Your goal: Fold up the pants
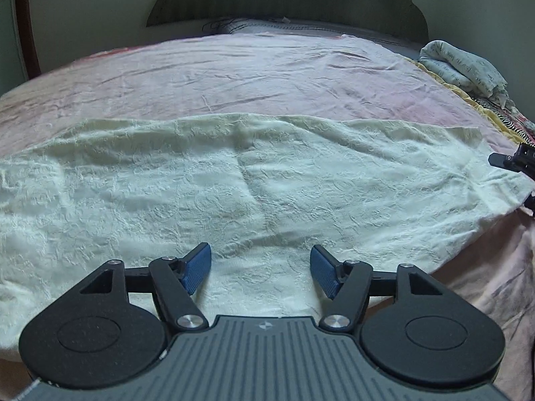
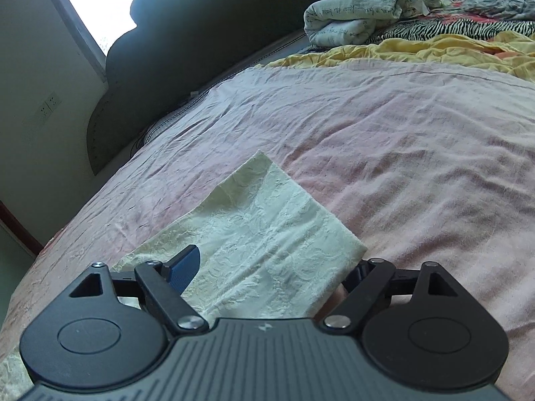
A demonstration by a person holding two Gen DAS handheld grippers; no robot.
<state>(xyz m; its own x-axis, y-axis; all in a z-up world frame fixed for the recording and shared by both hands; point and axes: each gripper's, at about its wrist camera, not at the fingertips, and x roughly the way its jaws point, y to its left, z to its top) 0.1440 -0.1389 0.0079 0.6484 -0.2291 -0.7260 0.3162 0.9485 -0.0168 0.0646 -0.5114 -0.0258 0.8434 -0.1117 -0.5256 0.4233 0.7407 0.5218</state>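
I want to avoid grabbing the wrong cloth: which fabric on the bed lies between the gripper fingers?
The cream embossed pants, spread flat over the pink sheet; the rolled script-print blanket lies far off.

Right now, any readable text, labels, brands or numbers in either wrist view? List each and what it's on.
Script print on the folded white quilt: handwriting-style lines, too small and blurred to read.
Small emblem on the right claw body: a symbol, no letters.
Same emblem on the left claw body: no letters.
Cream pants: embossed pattern only, no text.
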